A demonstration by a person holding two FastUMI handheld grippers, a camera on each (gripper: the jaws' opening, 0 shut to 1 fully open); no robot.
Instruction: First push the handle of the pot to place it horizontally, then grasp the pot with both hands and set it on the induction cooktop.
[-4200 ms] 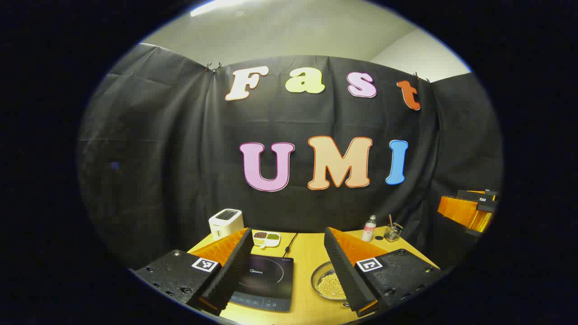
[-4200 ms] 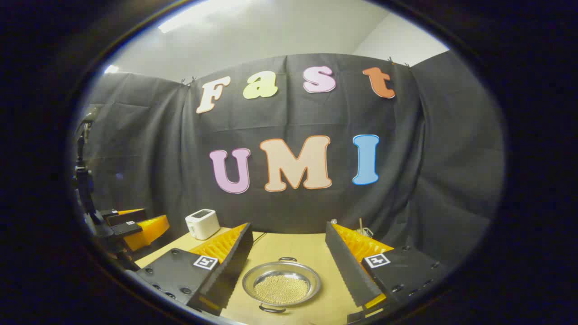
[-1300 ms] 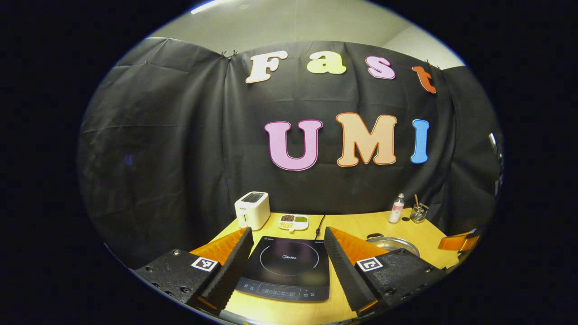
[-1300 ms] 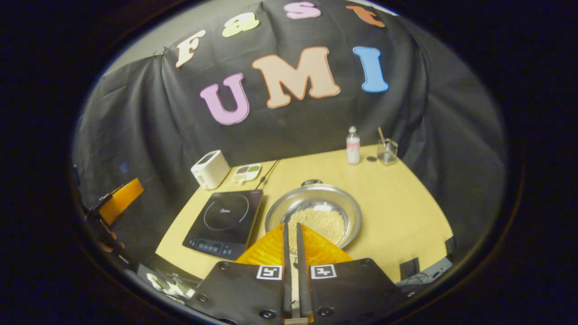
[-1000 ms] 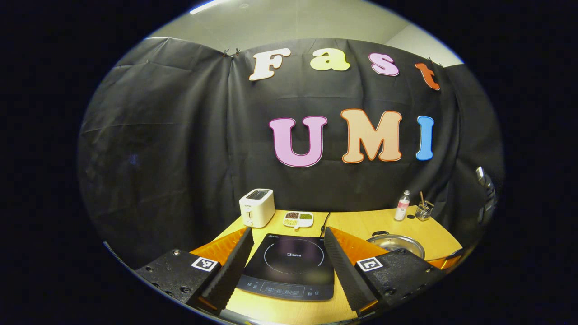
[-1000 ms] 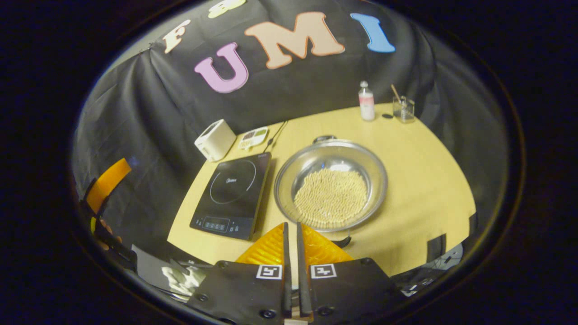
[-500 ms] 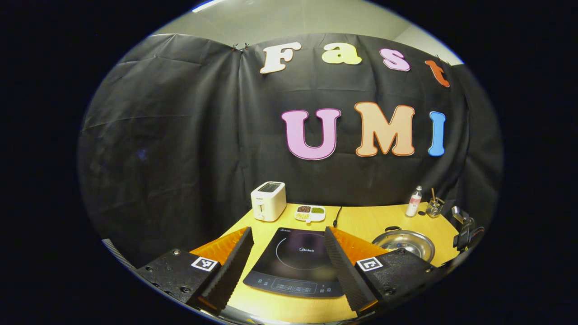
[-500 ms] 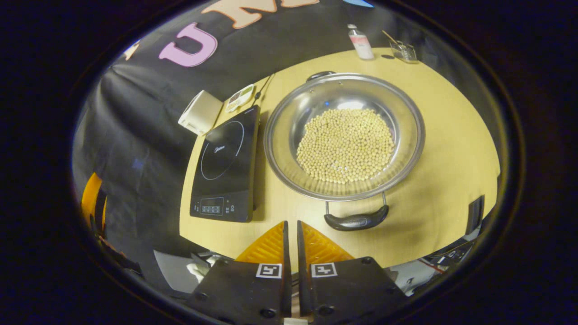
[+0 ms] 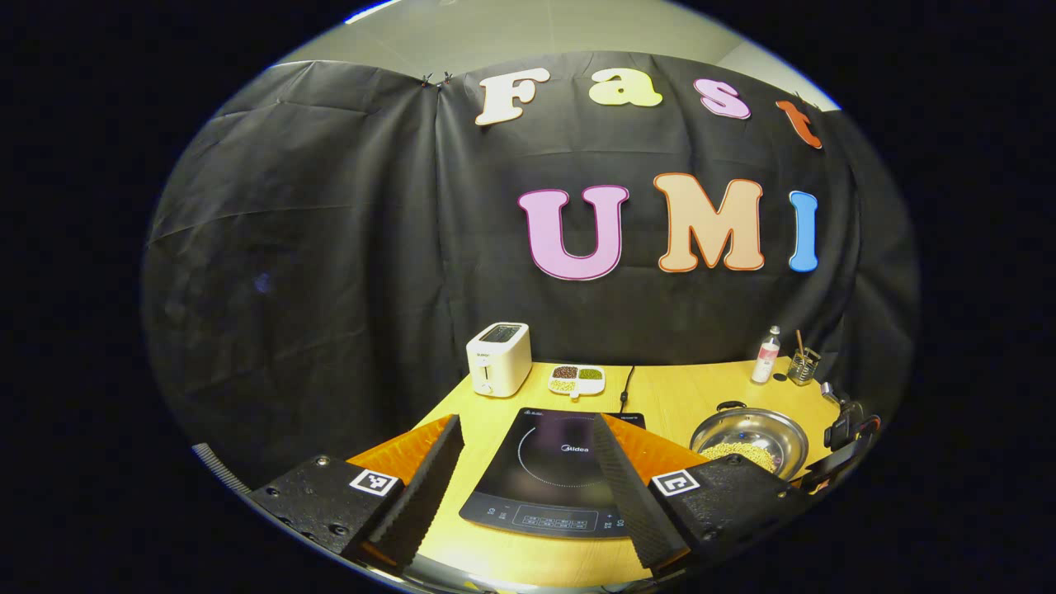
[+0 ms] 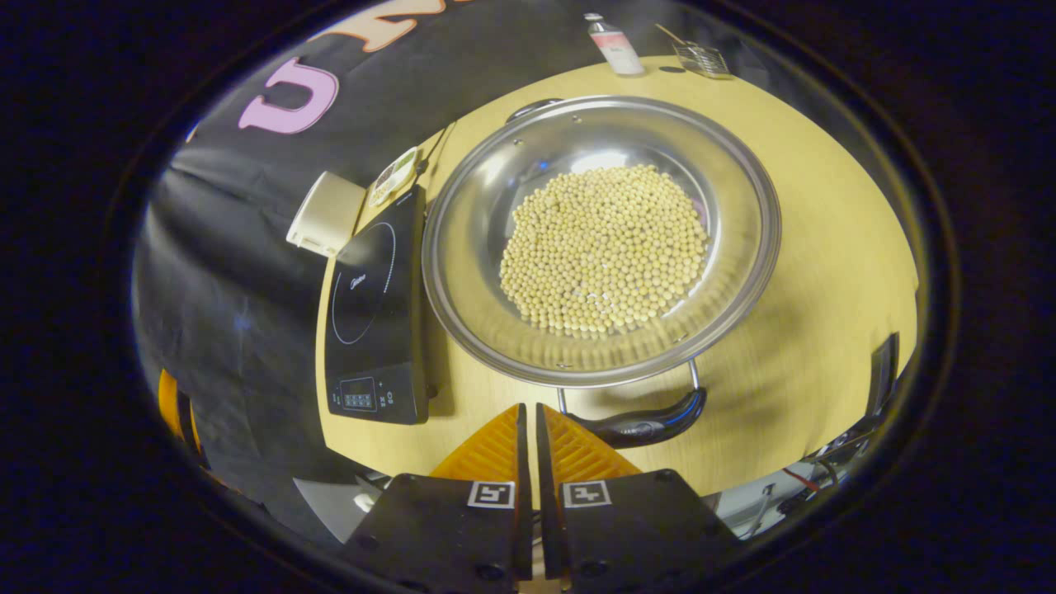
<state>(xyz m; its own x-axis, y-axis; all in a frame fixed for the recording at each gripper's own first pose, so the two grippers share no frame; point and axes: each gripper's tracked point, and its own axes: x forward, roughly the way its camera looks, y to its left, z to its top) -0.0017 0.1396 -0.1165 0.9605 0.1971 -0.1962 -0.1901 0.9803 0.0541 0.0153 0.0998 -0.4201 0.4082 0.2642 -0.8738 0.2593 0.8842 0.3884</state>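
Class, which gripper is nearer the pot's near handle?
Right. The right gripper sits just beside the near handle of the pot; the left gripper hovers over the induction cooktop, off to the pot's side.

Shallow steel pot (image 10: 600,239) upright on the wooden table, wide polished rim, bottom covered by a heap of small pale round beans (image 10: 602,250); two dark loop handles, near handle (image 10: 639,426) toward the table's front edge, far handle (image 10: 532,107) toward the back wall, so not yet horizontal; black induction cooktop (image 10: 371,318) flat just left of the pot, apart from it, ring mark on the glass, control strip at its front; seen low and right in the left gripper view as pot (image 9: 749,436) beside cooktop (image 9: 557,466).
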